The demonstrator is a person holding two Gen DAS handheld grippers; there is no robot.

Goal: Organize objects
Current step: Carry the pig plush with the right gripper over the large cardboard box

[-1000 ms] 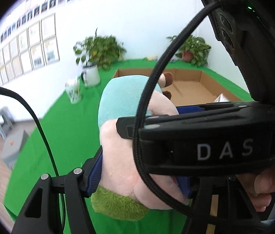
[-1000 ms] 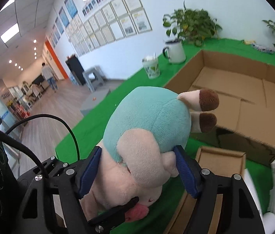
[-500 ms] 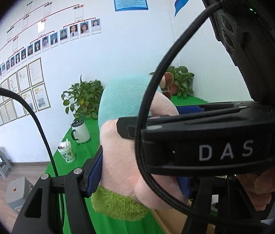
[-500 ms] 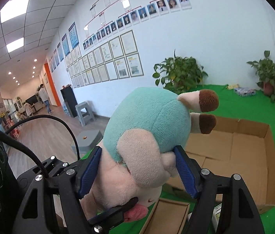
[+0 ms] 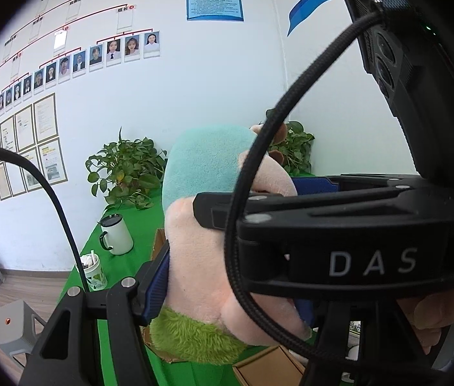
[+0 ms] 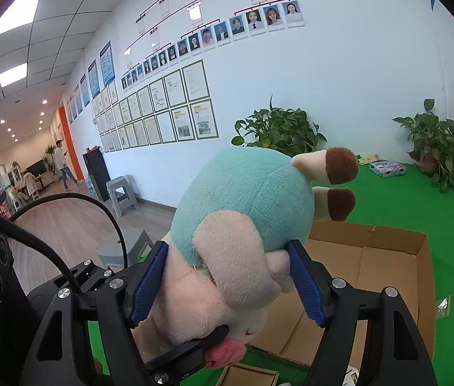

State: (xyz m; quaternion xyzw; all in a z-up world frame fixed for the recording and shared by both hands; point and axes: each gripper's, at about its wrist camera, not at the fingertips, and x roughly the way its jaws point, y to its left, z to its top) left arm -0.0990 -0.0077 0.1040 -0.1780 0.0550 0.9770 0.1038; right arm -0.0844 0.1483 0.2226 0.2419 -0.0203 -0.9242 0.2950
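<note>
Both grippers are clamped on the same plush pig (image 6: 243, 225), held in the air over the green table (image 6: 420, 212). The right gripper (image 6: 227, 283) squeezes its head and the left gripper (image 5: 227, 273) pinches its pink body, each partly closed. Two grips probably stop the floppy toy sagging on its way to the open cardboard box (image 6: 388, 263) just below.

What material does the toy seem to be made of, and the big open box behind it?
Toy: soft plush fabric, matte; its fuzzy pile dents under the right gripper's pads. Box: plain brown corrugated cardboard, matte, judging by its creased flaps.
</note>
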